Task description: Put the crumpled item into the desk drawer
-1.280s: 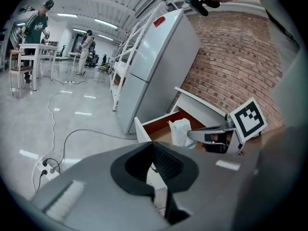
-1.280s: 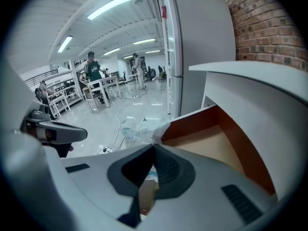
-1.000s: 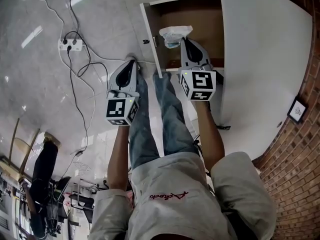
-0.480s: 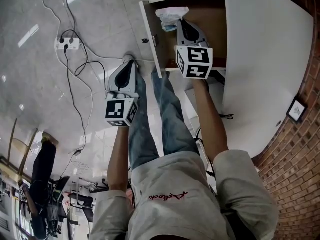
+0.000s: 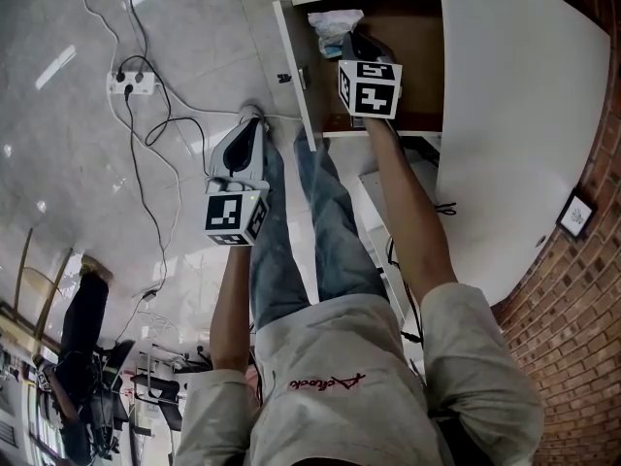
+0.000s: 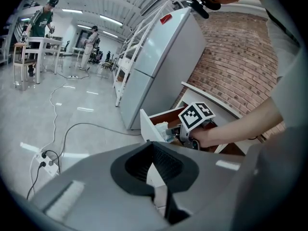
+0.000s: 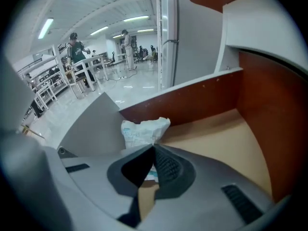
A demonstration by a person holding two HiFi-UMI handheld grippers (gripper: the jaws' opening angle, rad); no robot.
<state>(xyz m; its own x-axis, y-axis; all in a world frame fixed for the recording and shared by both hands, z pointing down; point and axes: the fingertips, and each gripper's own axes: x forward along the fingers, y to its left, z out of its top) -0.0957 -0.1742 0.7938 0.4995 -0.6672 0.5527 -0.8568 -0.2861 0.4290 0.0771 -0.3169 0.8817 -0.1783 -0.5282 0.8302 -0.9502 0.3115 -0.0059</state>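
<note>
The desk drawer [image 5: 296, 66] stands pulled out, with a white front and a brown inside [image 7: 221, 143]. My right gripper [image 5: 346, 39] reaches into it from above and is shut on the crumpled white item [image 5: 332, 21]. That crumpled item [image 7: 143, 130] sticks out past the closed jaw tips of the right gripper [image 7: 154, 149], low over the drawer's near left corner. My left gripper [image 5: 243, 142] hangs outside the drawer over the floor, shut with nothing in it. From the left gripper [image 6: 153, 146] the drawer [image 6: 150, 125] and the white item [image 6: 162, 129] show ahead.
The white desk top [image 5: 514, 115] curves along the right, beside a brick wall [image 5: 582, 289]. A power strip [image 5: 134, 83] with trailing cables lies on the floor at left. The person's legs [image 5: 320, 212] stand by the drawer front. A white fridge [image 6: 159, 66] stands behind.
My right gripper has carried the crumpled item from the drawer's front edge deeper into the drawer. The left gripper has stayed where it was.
</note>
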